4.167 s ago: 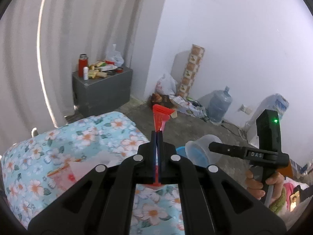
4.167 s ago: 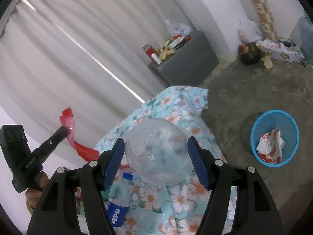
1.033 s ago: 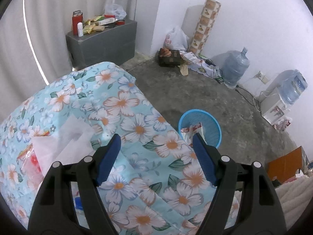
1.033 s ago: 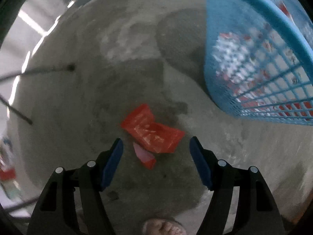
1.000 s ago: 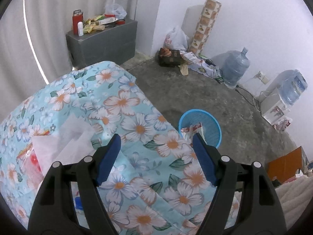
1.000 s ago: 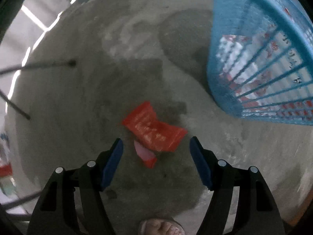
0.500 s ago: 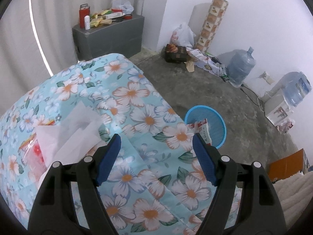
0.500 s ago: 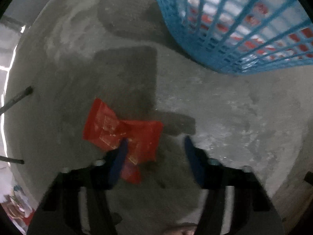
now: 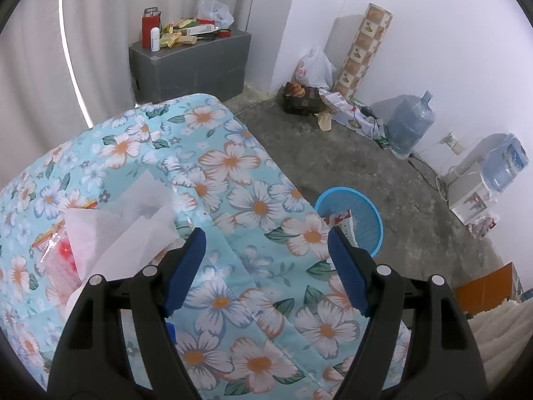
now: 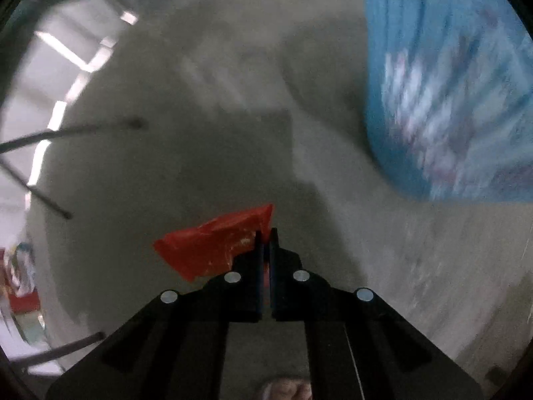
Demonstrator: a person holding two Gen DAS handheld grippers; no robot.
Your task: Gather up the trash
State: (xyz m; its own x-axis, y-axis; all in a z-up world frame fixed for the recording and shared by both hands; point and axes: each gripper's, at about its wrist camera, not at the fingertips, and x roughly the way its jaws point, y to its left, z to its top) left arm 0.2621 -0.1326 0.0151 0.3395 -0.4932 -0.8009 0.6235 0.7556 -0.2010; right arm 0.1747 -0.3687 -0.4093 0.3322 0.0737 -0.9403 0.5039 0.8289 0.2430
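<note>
Bare concrete floor [image 10: 233, 133], white walls, bed under a floral sheet [image 9: 233, 166], grey cabinet in the far corner. Right wrist view is motion-blurred.

Right gripper [image 10: 265, 233]: fingers have just been closing and are now pressed together, pinching one corner of the red wrapper [image 10: 213, 243]. Most of the wrapper hangs out to the left of the fingers. It looks lifted off the floor, but blur makes that uncertain. Blue basket [image 10: 449, 83] sits ahead and to the right of the fingertips, apart from them, with paper and wrapper trash showing through the mesh.

Left gripper [image 9: 266, 253]: fingers spread wide, nothing between them, hovering over the sheet. White tissue [image 9: 126, 226] and a clear packet with red print lie just left of the left finger. The basket rim shows just beyond the right finger, on the floor past the bed edge.

Step, as I read it: pick of the floor wrapper done, carry to the basket starting.

Next move needs: raise above the rim, shift forward-right until over the opening, then release. It's a thin corner grip, so the wrapper could slip or land outside. After that, tissue and packet on the bed look like the left's job.
</note>
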